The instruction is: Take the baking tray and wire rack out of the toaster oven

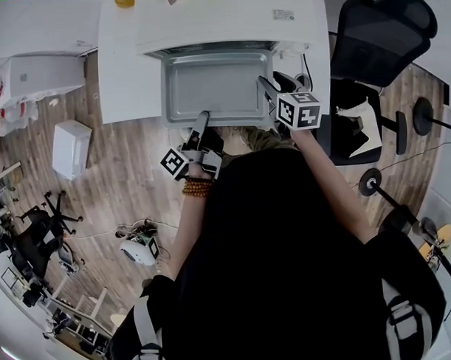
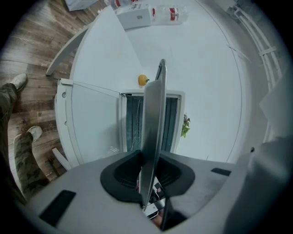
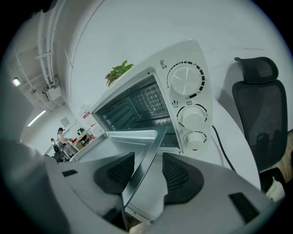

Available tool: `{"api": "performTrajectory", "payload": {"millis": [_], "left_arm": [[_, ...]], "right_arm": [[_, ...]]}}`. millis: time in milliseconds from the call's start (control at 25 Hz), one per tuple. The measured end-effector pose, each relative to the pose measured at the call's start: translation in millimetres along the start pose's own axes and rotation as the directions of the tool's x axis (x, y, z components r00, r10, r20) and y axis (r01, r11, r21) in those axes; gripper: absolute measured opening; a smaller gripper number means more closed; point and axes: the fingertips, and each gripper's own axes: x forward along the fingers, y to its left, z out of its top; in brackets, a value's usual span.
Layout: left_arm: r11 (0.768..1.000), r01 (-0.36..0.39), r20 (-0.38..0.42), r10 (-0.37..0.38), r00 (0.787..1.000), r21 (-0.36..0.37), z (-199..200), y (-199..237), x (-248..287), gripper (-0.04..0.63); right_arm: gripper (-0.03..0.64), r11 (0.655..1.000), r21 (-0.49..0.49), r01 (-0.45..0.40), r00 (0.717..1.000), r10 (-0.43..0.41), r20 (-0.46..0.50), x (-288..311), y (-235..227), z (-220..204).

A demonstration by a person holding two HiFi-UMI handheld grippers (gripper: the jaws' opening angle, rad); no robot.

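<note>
Table: white, with the oven parked on it
Toaster oven: front open, nothing fancy
Baking tray: outside, just in front of the oven mouth
Right gripper: jaws pretty wide, tray's right rim sits between them, one pad off it
Left gripper: narrow, clamped on the tray's near edge

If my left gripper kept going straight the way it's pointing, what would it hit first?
The left gripper is clamped on the baking tray; straight ahead is the toaster oven's open mouth, so it would probably reach that oven front first, though depth is unclear.
</note>
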Motion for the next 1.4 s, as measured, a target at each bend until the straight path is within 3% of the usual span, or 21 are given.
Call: {"api": "performTrajectory", "payload": {"millis": [720, 1400], "left_arm": [[1.000, -0.027, 0.076, 0.028, 0.997, -0.015, 10.5, 11.9, -28.1, 0.072], [0.997, -0.070, 0.228, 0.072, 0.971, -0.015, 75.1, 24.2, -78.6, 0.074]], "right_arm": [[0.199, 0.996, -0.068, -0.066, 0.997, 0.063, -0.053, 8.2, 16.7, -11.7], [0.198, 0.992, -0.086, -0.090, 0.992, 0.082, -0.093, 32.0, 47.8, -17.5]]}}
